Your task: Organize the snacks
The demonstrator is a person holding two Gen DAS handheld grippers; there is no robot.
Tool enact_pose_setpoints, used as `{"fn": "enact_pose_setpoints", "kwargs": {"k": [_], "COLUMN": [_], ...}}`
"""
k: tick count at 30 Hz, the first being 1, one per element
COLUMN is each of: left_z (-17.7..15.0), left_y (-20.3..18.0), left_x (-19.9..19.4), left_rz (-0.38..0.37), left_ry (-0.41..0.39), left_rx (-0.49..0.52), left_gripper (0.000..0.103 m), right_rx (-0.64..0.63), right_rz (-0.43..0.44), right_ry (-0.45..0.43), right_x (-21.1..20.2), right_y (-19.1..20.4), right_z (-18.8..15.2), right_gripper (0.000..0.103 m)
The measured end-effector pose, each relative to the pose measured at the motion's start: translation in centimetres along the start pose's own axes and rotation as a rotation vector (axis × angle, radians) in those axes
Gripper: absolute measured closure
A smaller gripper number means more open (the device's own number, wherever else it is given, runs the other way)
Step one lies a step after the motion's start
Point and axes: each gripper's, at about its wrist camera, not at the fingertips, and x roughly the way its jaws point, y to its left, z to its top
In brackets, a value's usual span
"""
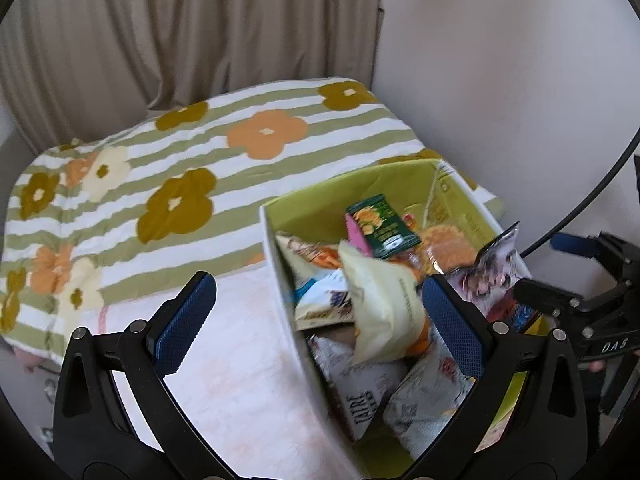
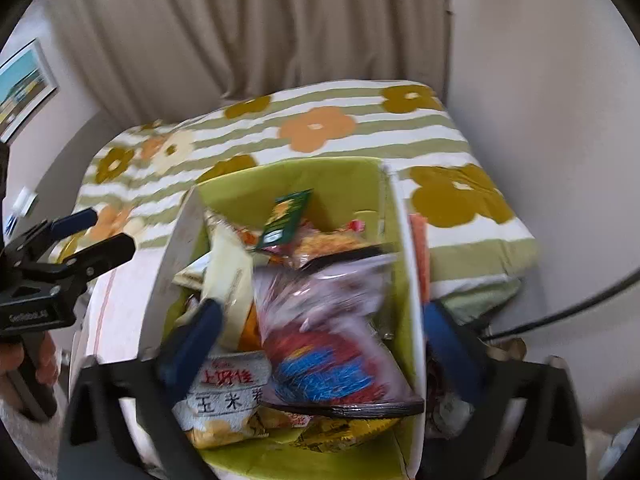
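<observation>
A box [image 1: 276,264] with white walls and a green inside stands on the bed, holding several snack packets. Among them are a dark green packet [image 1: 384,226], a pale yellow one [image 1: 384,304] and a silvery pink one [image 1: 496,276]. My left gripper [image 1: 318,322] is open over the box's left wall, nothing between its pads. My right gripper [image 1: 560,268] shows at the right edge. In the right wrist view my right gripper [image 2: 322,344] stands open over the box [image 2: 176,264]. A blurred pink, red and blue packet [image 2: 328,340] lies loose between its fingers, beside a white packet [image 2: 224,396]. My left gripper [image 2: 96,236] is at the left.
A striped quilt with flowers [image 1: 200,160] covers the bed behind the box, and a white-pink cloth [image 1: 232,360] lies in front. A beige curtain [image 1: 200,20] and a wall close off the back. A black cable [image 2: 560,312] runs at the right; a framed picture [image 2: 24,88] hangs left.
</observation>
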Motion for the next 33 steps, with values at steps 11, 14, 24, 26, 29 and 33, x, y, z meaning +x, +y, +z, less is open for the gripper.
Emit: {"fn": "enact_pose_setpoints", "kwargs": {"k": [11, 14, 24, 26, 29, 33], "left_z": [-5.6, -6.4, -11.6, -13.1, -15.7, -18.8], "left_y": [2.1, 2.9, 4.3, 4.3, 4.5, 5.2], "left_x": [-4.5, -7.7, -20.0, -22.2, -25.2, -28.2], "left_rz": [0.073, 0.097, 0.142, 0.158, 0.170, 0.148], "left_ry": [0.004, -0.035, -0.226, -0.254, -0.287, -0.329], "left_rx": [-0.103, -0.119, -0.131, -0.130, -0.134, -0.169], "left_gripper": [0.001, 0.001, 0.001, 0.001, 0.001, 0.001], "right_rx": [0.000, -0.014, -0.040, -0.054, -0.075, -0.081], "right_rz": [-0.002, 0.000, -0.064, -0.081, -0.107, -0.125], "right_ry": [-0.066, -0.115, -0.290, -0.325, -0.367, -0.406], "right_x": [-1.7, -4.4, -14.5, -16.5, -18.8, -20.9], "right_y": [1.1, 2.8, 9.7, 11.5, 13.6, 15.8], "right_z": [-2.3, -2.4, -6.3, -8.0, -10.4, -13.1], "right_gripper": [0.001, 0.000, 0.001, 0.000, 0.001, 0.001]}}
